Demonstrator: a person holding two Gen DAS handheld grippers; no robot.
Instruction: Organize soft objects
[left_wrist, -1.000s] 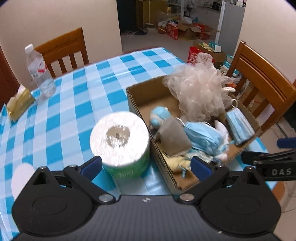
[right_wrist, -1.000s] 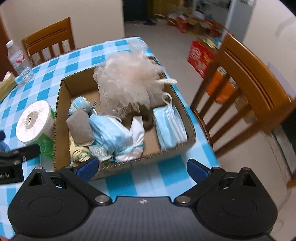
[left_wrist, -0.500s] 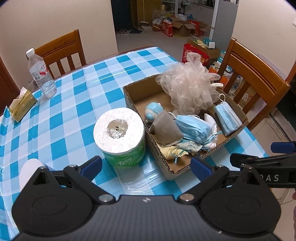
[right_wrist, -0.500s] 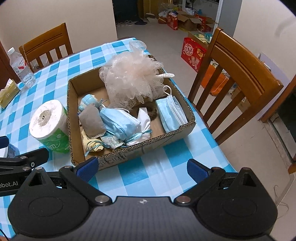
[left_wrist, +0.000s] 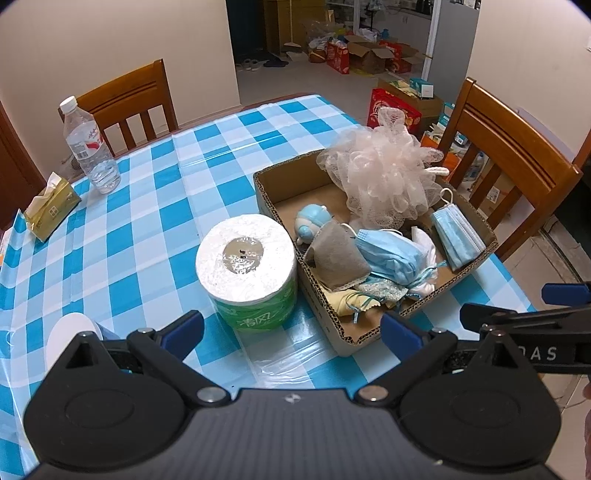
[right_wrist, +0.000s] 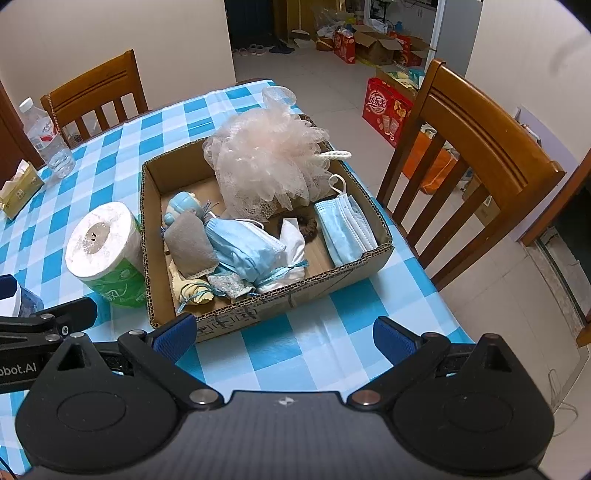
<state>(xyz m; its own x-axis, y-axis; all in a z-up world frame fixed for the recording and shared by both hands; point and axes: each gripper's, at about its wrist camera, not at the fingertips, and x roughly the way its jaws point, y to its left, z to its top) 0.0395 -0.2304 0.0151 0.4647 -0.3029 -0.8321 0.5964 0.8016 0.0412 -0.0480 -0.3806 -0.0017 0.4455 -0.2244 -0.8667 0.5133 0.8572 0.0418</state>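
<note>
A shallow cardboard box (left_wrist: 476, 260) (right_wrist: 295, 299) on the checked tablecloth holds a pink mesh bath pouf (left_wrist: 384, 173) (right_wrist: 264, 160), blue face masks (left_wrist: 458, 236) (right_wrist: 345, 229), a grey cloth (left_wrist: 338, 254) (right_wrist: 190, 245), a small blue plush toy (left_wrist: 310, 221) (right_wrist: 181, 208) and other soft scraps. A white toilet paper roll (left_wrist: 246, 264) (right_wrist: 103, 251) in a green wrapper stands just left of the box. My left gripper (left_wrist: 291, 330) hangs open, above the table in front of the roll. My right gripper (right_wrist: 284, 334) is open too, near the box's front wall, with nothing between its fingers.
A water bottle (left_wrist: 90, 147) (right_wrist: 46, 138) and a yellow tissue pack (left_wrist: 51, 208) (right_wrist: 18, 188) sit at the table's far left. Wooden chairs stand behind (left_wrist: 125, 103) and to the right (right_wrist: 476, 158). A white-lidded container (left_wrist: 74, 328) is near the left gripper. Boxes clutter the floor beyond.
Both grippers have drawn back and up from the box and roll, so the table looks smaller and farther. Both stayed open; nothing on the table moved.
</note>
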